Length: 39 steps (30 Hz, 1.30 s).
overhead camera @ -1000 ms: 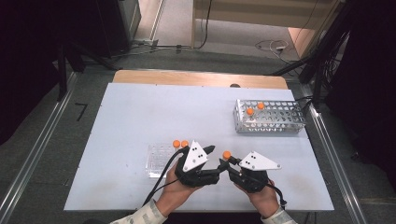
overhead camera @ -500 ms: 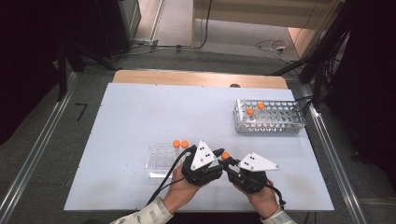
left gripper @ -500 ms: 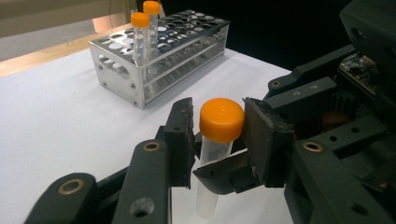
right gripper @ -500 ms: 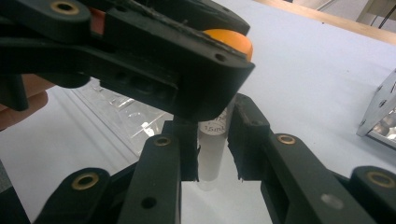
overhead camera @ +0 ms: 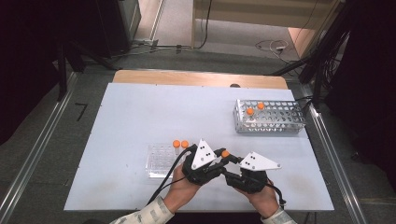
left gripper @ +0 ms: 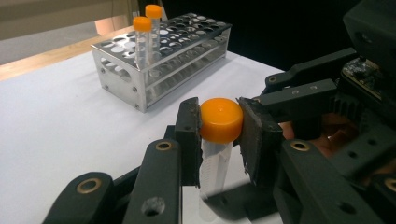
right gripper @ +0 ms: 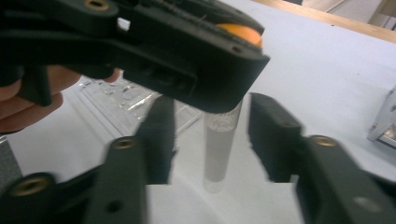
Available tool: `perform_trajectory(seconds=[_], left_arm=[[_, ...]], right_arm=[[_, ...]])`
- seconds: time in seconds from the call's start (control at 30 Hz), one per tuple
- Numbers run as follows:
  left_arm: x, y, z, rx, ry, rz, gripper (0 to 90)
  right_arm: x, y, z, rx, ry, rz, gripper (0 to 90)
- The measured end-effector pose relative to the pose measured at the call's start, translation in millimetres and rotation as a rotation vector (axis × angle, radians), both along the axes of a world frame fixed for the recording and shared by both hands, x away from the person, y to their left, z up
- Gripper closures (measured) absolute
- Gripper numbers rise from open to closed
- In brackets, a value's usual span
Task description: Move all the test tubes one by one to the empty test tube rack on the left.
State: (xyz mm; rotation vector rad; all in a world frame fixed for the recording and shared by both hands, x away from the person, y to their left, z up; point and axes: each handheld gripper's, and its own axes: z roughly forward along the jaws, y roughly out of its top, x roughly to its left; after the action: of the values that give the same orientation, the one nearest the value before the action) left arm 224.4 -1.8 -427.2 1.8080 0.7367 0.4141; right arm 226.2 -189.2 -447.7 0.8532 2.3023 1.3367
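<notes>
A clear tube with an orange cap (left gripper: pixel 221 119) stands upright near the table's front edge. My left gripper (left gripper: pixel 219 135) has just closed and is shut on that cap, its pads pressing both sides. My right gripper (right gripper: pixel 212 140) has just been opening. Its jaws stand apart on either side of the tube's body (right gripper: pixel 219 149) without touching it. From above, the cap (overhead camera: pixel 225 153) sits between the left gripper (overhead camera: pixel 222 157) and the right gripper (overhead camera: pixel 229 162), which meet tip to tip.
A clear plastic rack (overhead camera: pixel 159 161) with two orange-capped tubes (overhead camera: pixel 180 143) lies left of the hands. A metal rack (overhead camera: pixel 280 119) at the back right holds two more tubes (overhead camera: pixel 255 109). It also stands beyond the jaws as the metal rack (left gripper: pixel 154 60).
The left gripper has edged slightly right toward the right gripper. Both hands otherwise stay where they were, with the tube between them.
</notes>
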Motion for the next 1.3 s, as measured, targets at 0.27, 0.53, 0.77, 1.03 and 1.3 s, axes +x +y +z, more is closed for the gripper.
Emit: perform_trajectory(seconds=[0.27,0.53,0.77,1.03,1.3], left_arm=[[-2.1,8.9,7.1,-0.036,0.011,-0.001,69.9],[-9.7,25.7,24.2,-0.068,-0.01,0.017,69.9],[-13.1,44.9,33.2,-0.082,-0.015,0.043,69.9],[-24.1,69.3,39.8,-0.105,-0.039,0.075,69.8],[-30.7,89.3,46.8,-0.125,-0.043,0.101,69.9]], right_arm=[[2.1,1.1,-0.9,-0.003,0.05,0.006,20.9],[-1.9,0.8,-1.9,-0.001,0.056,0.023,19.8],[-2.2,1.1,-3.7,-0.013,0.059,0.029,19.8],[-1.0,1.0,-5.5,-0.015,0.062,0.026,19.8],[-0.7,1.0,-6.4,-0.017,0.066,0.02,19.9]])
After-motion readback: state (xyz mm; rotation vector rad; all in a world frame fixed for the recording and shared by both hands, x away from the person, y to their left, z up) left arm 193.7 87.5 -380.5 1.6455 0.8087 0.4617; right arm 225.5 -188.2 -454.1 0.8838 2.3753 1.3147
